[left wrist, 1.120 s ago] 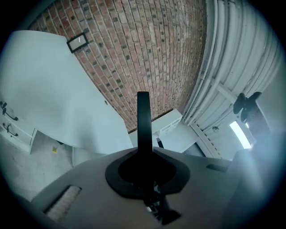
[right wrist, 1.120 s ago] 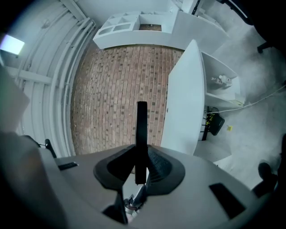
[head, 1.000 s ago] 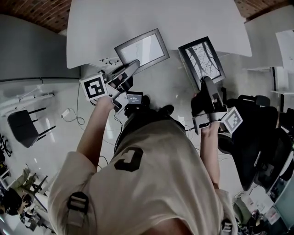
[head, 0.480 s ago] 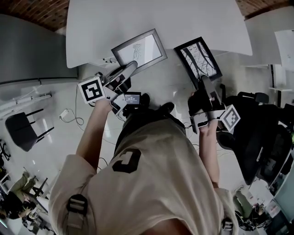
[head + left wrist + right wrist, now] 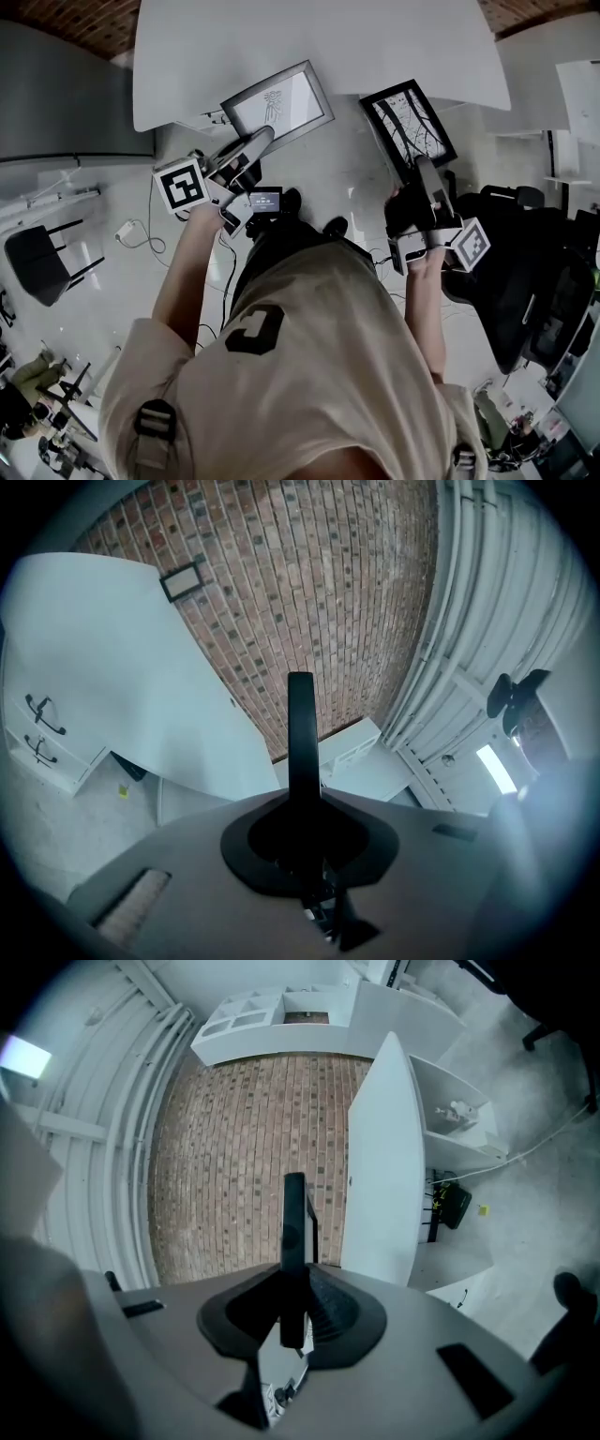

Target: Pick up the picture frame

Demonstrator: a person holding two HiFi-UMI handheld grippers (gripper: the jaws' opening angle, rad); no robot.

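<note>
Though apart, left gripper [image 5: 263,140] jaws tight on grey frame [image 5: 263,82] (drawing [image 5: 276,101] inside), right gripper [image 5: 424,167] on black frame [image 5: 386,90].

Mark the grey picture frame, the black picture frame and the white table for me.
grey picture frame [image 5: 278,100], head view, on the middle of its glass.
black picture frame [image 5: 410,123], head view, on the middle of its print.
white table [image 5: 375,42], head view, on its bare top.

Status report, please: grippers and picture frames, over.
Left hand-held gripper shut on silver picture frame. Right hand-held gripper shut on black picture frame. Both off the white table. Nothing in way.
</note>
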